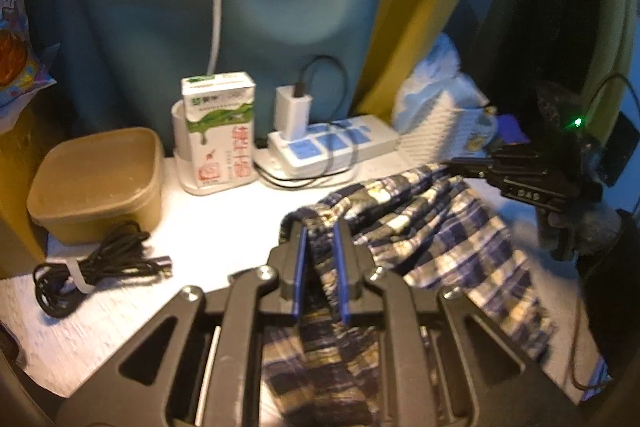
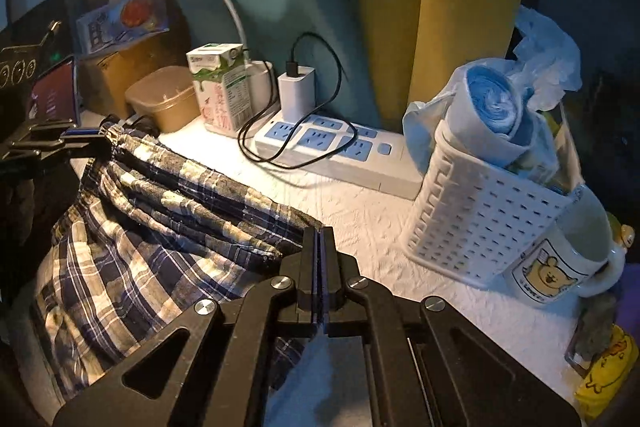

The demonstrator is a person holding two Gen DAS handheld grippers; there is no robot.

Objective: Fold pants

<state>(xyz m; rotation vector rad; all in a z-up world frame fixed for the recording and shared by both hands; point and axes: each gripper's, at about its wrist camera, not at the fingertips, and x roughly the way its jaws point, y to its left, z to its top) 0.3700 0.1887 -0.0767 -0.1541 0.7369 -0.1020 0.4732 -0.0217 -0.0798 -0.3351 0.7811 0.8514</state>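
Note:
The plaid pants (image 1: 420, 227) are blue, white and tan. They hang stretched between my two grippers above the white table (image 1: 200, 227). My left gripper (image 1: 322, 227) is shut on one corner of the pants' edge, with bunched cloth between its blue pads. My right gripper (image 2: 319, 239) is shut on the other corner of the pants (image 2: 168, 203), fingers pressed together. The right gripper also shows in the left wrist view (image 1: 472, 163), and the left gripper in the right wrist view (image 2: 92, 139).
A milk carton (image 1: 218, 131), a brown lidded tub (image 1: 96, 183), a coiled black cable (image 1: 88, 271) and a power strip (image 1: 332, 143) with a charger stand at the back. A white basket (image 2: 480, 219) with blue bags and a mug (image 2: 560, 267) stand to the right.

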